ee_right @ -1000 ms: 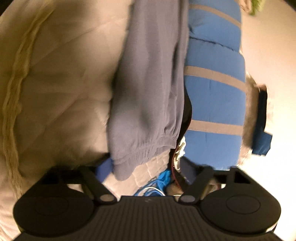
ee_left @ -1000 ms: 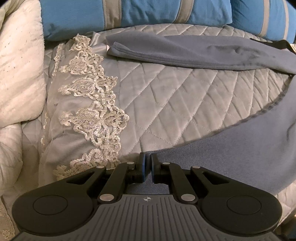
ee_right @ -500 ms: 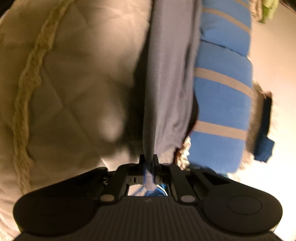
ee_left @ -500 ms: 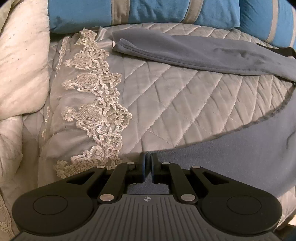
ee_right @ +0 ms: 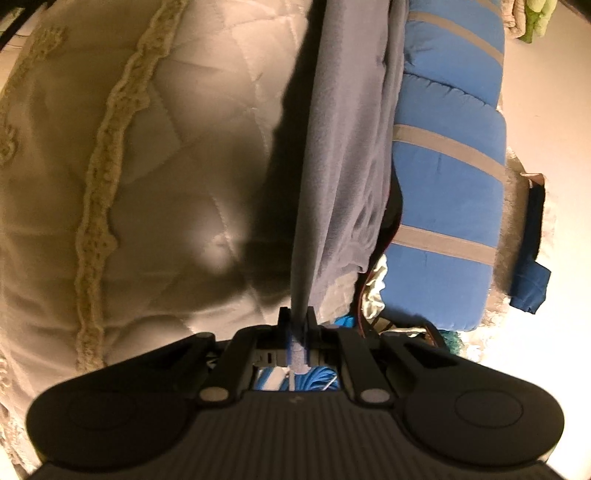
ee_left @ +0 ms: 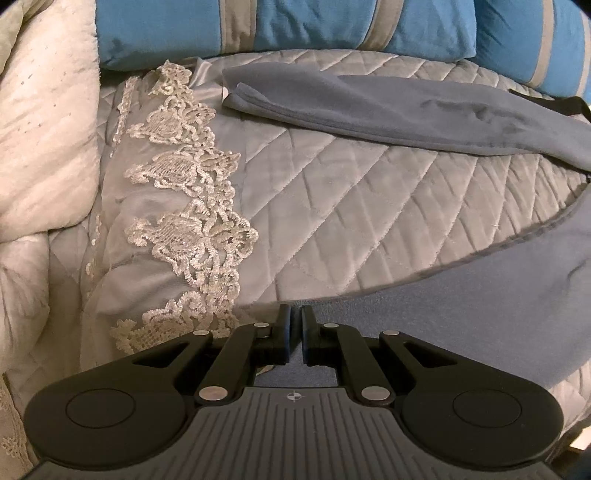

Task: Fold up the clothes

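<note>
A quilted grey bedspread (ee_left: 369, 206) is seen in both views, edged on one side by a cream lace border (ee_left: 188, 221). Blue pillows with grey stripes (ee_left: 332, 26) are lined along its far edge. A white fluffy blanket (ee_left: 40, 140) at the bedspread's left edge is shown only in the left wrist view. A pale floor (ee_right: 546, 92) beyond the pillows, and a tangle of blue cord (ee_right: 317, 380) below the gripper, are shown only in the right wrist view.

The grey-blue garment (ee_left: 480, 295) is spread over the bedspread's near right part, and one long leg of it (ee_left: 388, 110) is stretched along the far edge beside the pillows.

The left gripper (ee_left: 294, 332) is clenched, its jaws nearly together over the garment's near edge; whether cloth is pinched cannot be told. The right gripper (ee_right: 295, 328) is clamped on the cuffed end of the leg (ee_right: 343, 166), and the cloth is drawn taut away from its jaws.
</note>
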